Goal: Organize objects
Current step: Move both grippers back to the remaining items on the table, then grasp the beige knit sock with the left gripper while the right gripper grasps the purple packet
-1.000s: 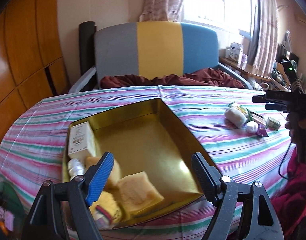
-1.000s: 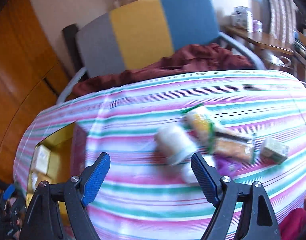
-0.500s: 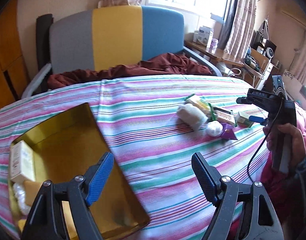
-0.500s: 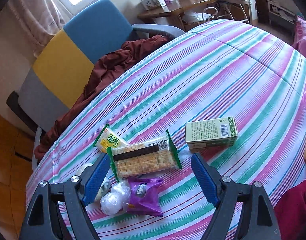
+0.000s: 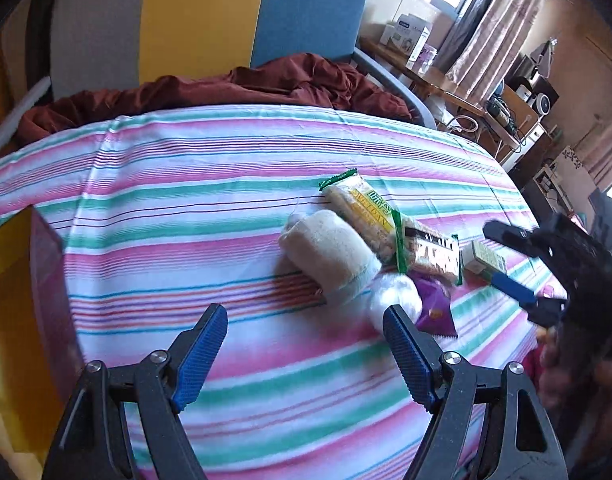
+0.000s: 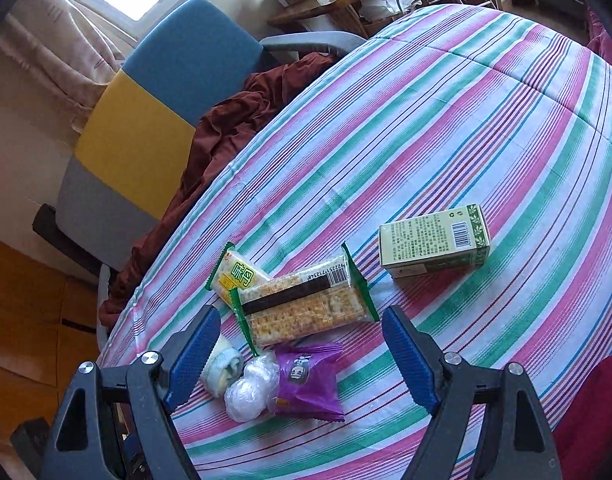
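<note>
The left gripper (image 5: 306,354) is swinging away from the gold tin (image 5: 2,280) toward the snacks, jaws apart and empty. The right gripper (image 6: 302,354), likewise gaping, is hovering over the cracker pack (image 6: 306,308), barcode partly legible, beside the green box (image 6: 433,242) on the striped worktop (image 6: 465,120).

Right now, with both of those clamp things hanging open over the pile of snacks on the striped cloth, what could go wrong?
The snacks touch or overlap: closing on the cracker packet could drag the purple packet or the clear-wrapped ball along. The crackers might also crack if squeezed hard. And the left hand-held gripper and the right hand-held gripper, both open and empty, aim at the same cluster, so they could bump each other.
</note>
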A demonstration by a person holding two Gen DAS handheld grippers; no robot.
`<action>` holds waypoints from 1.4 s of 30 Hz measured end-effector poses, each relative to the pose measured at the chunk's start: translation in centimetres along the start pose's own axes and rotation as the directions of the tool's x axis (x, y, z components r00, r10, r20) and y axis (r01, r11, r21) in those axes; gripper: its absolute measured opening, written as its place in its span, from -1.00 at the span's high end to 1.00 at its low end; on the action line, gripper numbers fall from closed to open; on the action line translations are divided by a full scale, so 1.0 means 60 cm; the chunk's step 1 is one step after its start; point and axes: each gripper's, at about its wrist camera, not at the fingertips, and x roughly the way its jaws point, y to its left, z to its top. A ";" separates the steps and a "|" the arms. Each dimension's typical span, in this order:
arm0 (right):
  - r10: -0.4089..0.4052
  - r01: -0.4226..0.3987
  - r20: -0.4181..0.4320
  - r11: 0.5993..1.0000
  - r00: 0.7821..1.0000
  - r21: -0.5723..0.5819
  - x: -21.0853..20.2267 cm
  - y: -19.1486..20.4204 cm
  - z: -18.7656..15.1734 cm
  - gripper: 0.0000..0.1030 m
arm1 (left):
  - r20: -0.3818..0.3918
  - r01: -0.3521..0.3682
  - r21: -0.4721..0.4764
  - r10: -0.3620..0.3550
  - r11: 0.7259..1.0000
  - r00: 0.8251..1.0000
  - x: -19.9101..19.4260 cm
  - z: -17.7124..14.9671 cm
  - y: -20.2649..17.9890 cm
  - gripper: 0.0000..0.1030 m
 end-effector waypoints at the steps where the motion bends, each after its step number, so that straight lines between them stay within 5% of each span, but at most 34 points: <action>1: 0.005 -0.005 -0.008 1.000 1.000 0.002 0.002 0.000 0.000 -0.64 | -0.008 0.007 -0.021 -0.007 1.000 1.000 0.013 0.009 -0.002 -0.57; 11: 0.019 -0.019 -0.022 1.000 1.000 0.010 0.008 -0.003 0.002 -0.64 | -0.064 -0.002 -0.151 -0.008 0.989 0.998 0.126 0.071 -0.017 -0.60; 13: 0.022 -0.021 -0.015 0.999 1.000 0.028 0.005 -0.010 0.005 -0.64 | -0.086 -0.022 -0.141 0.010 0.990 0.996 0.147 0.067 -0.017 -0.47; 17: 0.022 -0.031 0.076 0.993 0.997 0.118 -0.023 -0.043 0.020 -0.64 | -0.021 -0.052 -0.001 0.052 0.999 0.998 0.132 0.041 -0.034 -0.28; 27: -0.011 -0.014 0.094 0.965 0.995 0.263 -0.027 -0.091 0.030 -0.64 | 0.006 -0.016 -0.013 0.016 1.000 1.000 0.077 -0.023 0.014 -0.26; 36: -0.023 0.021 -0.082 1.000 0.996 -0.021 0.034 -0.003 0.013 -0.62 | 0.040 -0.070 0.095 0.066 0.993 0.997 0.045 -0.102 -0.003 -0.11; 42: -0.152 0.122 -0.169 0.977 0.974 -0.174 0.066 0.024 -0.016 -0.06 | 0.064 -0.114 0.186 0.104 0.976 0.993 0.035 -0.138 -0.013 -0.02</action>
